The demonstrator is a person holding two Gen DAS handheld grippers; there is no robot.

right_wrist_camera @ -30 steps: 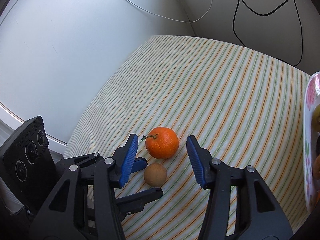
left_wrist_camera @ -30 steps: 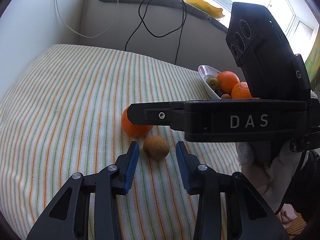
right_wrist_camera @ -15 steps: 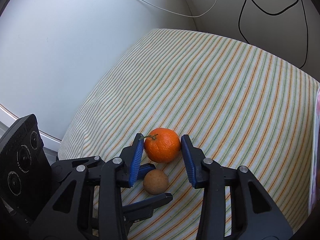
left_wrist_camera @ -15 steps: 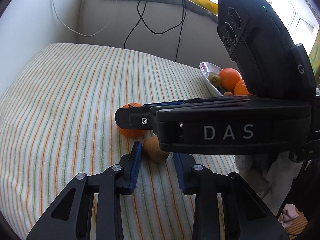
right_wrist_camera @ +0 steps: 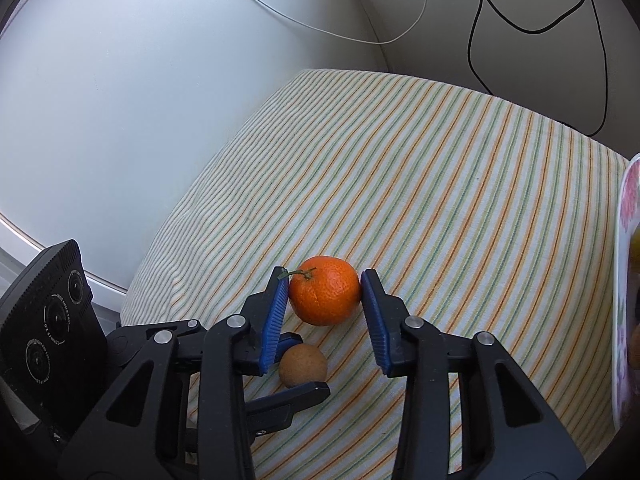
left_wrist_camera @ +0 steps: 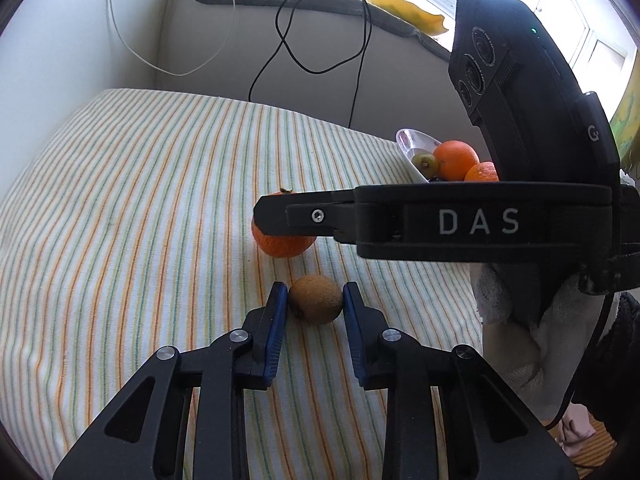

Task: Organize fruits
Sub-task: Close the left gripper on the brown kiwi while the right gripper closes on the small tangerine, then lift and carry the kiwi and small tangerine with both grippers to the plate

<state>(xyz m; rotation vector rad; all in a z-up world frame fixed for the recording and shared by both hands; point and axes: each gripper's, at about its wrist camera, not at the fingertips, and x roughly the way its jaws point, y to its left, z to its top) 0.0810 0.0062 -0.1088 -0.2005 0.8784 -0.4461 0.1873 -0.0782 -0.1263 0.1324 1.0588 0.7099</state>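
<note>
Striped worktop [left_wrist_camera: 120,200] — both fruits sit mid-cloth. I'd lift straight up, right first, so neither knocks the other.

Right tool [right_wrist_camera: 325,294] pinches the orange [right_wrist_camera: 325,296]; left tool [left_wrist_camera: 315,300] pinches the kiwi [left_wrist_camera: 315,303].

Plate [left_wrist_camera: 408,144] at far right — oranges and kiwi in it.

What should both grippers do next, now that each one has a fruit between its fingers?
Probably lift both straight up a little. The left gripper is closed on the kiwi and the right gripper on the orange, yet both fruits seem to rest on the striped cloth. Raising them clears the way to the bowl.
</note>
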